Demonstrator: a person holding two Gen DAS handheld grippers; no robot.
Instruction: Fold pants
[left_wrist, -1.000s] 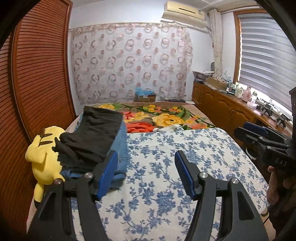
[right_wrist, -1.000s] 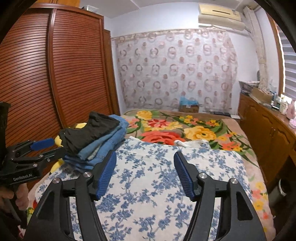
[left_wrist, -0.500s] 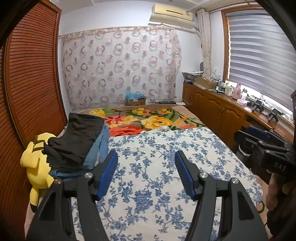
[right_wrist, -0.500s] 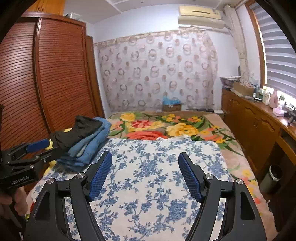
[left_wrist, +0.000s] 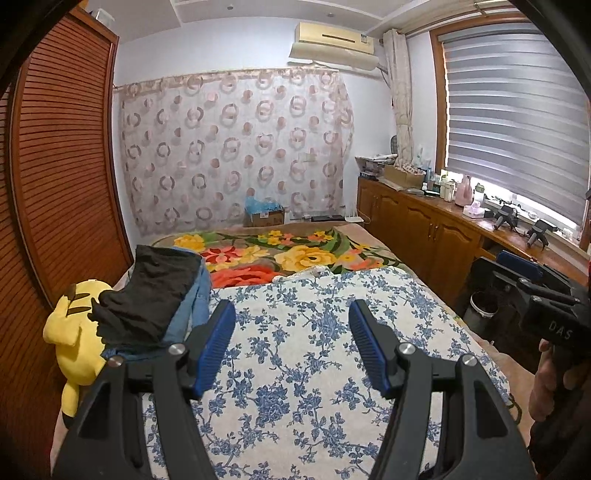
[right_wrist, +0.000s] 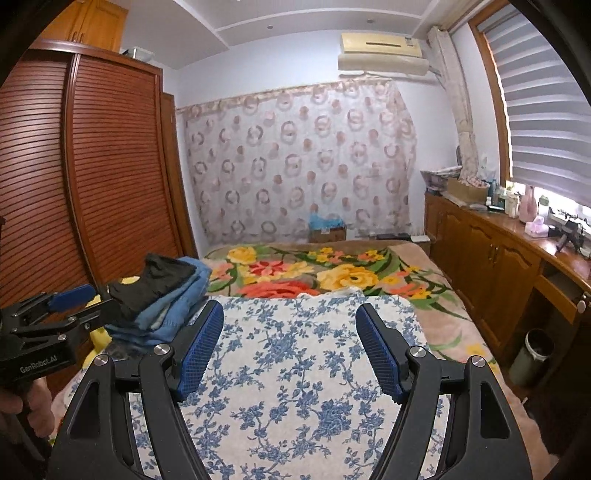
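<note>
Black hand-held gripper (left_wrist: 291, 332) frames, blue ribbed pads (left_wrist: 218, 343), silver screws (left_wrist: 176, 348); side lettering possibly "GenRobot.AI".

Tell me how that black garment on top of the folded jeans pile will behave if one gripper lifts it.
The black garment would probably droop and unfold: its edge already sags over the blue jeans pile. It looks thin, so likely light. Lifting it may drag the jeans beneath.

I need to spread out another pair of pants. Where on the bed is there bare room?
The blue-flowered sheet lies bare from the near edge to the bright floral blanket, itself bare up to the cardboard box. The left edge is crowded: a stack of folded pants beside a yellow plush toy.
</note>
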